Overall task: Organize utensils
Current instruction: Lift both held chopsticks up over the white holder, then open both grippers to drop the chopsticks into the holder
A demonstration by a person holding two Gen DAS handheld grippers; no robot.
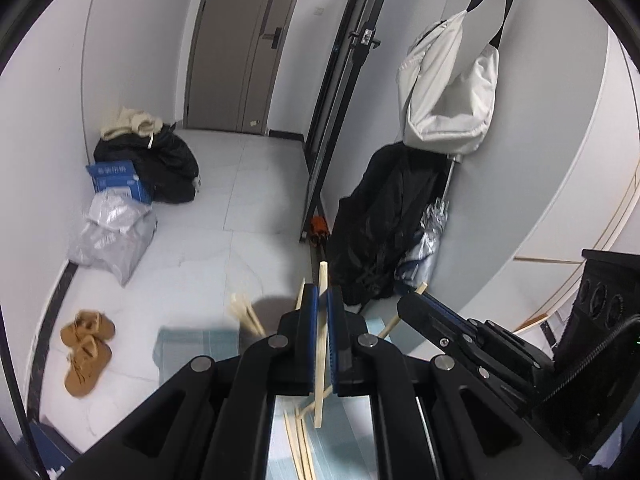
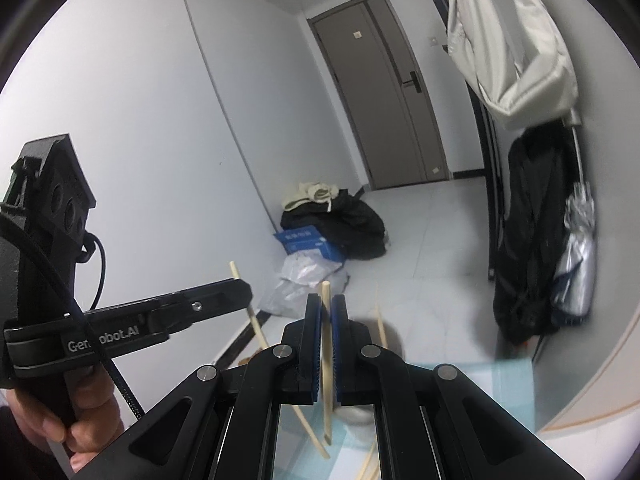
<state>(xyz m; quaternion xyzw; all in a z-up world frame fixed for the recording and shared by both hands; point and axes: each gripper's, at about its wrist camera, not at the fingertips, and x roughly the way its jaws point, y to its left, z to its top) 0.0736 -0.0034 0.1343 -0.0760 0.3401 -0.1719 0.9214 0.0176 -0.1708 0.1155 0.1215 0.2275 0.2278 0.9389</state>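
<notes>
My left gripper (image 1: 322, 300) is shut on a pale wooden chopstick (image 1: 321, 344) that stands nearly upright between its blue pads. My right gripper (image 2: 327, 308) is shut on another wooden chopstick (image 2: 327, 360), also upright. The right gripper (image 1: 424, 308) shows beside the left one in the left wrist view, and the left gripper (image 2: 236, 286) shows at the left of the right wrist view with its chopstick (image 2: 250, 312). Several more chopsticks (image 1: 298, 444) lie below on a light blue striped mat (image 1: 348, 432). Both grippers are held up above the mat.
A grey door (image 2: 384, 92) is at the far end of the tiled floor. Black bags and a blue box (image 1: 116, 178) lie by the left wall, with brown shoes (image 1: 86, 350). A white bag (image 1: 448, 92), black coat and folded umbrella hang at the right.
</notes>
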